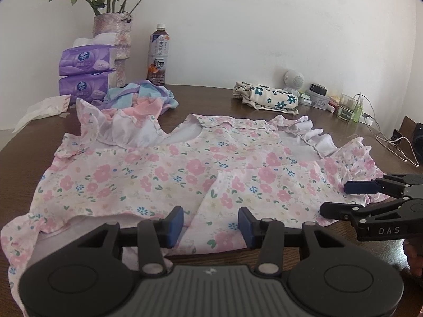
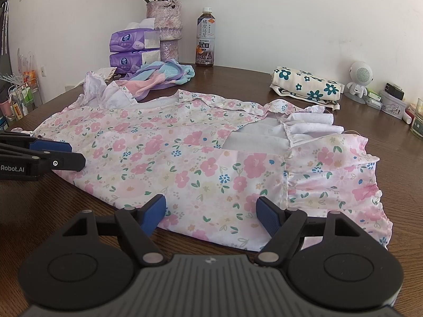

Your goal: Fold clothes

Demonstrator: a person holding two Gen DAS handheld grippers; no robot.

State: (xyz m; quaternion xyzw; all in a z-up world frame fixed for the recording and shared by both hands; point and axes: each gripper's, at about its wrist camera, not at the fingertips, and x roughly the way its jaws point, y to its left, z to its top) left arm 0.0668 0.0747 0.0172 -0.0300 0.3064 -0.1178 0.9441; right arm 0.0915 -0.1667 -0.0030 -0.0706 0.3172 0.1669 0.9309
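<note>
A pink floral dress (image 1: 169, 174) with white ruffled sleeves lies spread flat on the brown table (image 1: 216, 97), collar toward the wall. My left gripper (image 1: 210, 224) stands open over the dress's near hem, with cloth lying between its blue pads. In the right wrist view the same dress (image 2: 190, 158) fills the middle, and my right gripper (image 2: 211, 215) stands open over its near edge. The right gripper (image 1: 335, 198) also shows at the right of the left wrist view, open beside the dress's ruffled edge. The left gripper (image 2: 70, 153) enters the right wrist view from the left.
Behind the dress lie a crumpled pink, blue and purple garment (image 1: 142, 97) and a folded cream cloth with teal flowers (image 1: 267, 96). Two purple tissue packs (image 1: 87, 74), a vase of flowers (image 1: 113, 39), a tea bottle (image 1: 158, 55), a small white robot figure (image 2: 359, 79) and small containers (image 1: 346, 105) line the wall.
</note>
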